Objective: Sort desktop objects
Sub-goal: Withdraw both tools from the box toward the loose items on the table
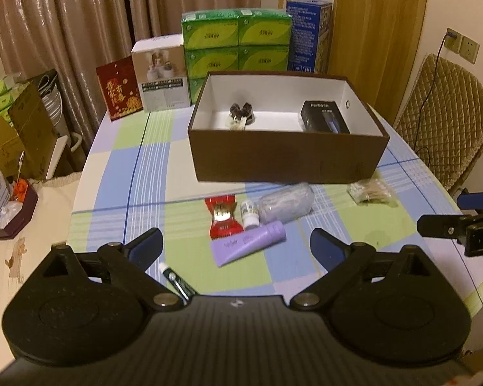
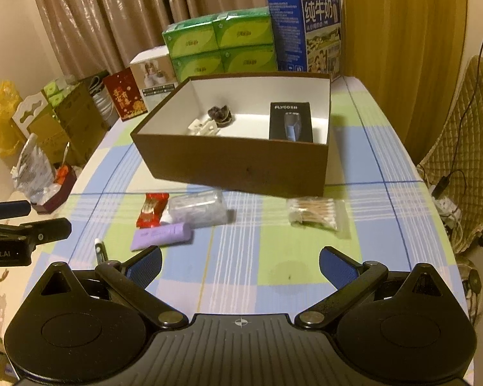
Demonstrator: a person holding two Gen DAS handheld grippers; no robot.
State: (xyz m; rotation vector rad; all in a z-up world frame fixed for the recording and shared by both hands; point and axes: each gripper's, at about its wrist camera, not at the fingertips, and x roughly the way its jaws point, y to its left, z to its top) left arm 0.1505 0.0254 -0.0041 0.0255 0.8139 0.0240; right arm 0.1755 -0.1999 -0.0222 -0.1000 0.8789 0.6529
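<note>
Purple tube (image 1: 248,245) at 12 o'clock might roll when we grab it, both grippers wide open, empty.

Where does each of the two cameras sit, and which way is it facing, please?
Left wrist: on the left gripper, open, facing the purple tube and brown box; the right gripper shows at the right edge.
Right wrist: on the right gripper, open, facing the cotton swab bag and the box; the left gripper shows at the left edge.
Shared: the box, the black shaver package inside it, the tube, the checked tablecloth.
</note>
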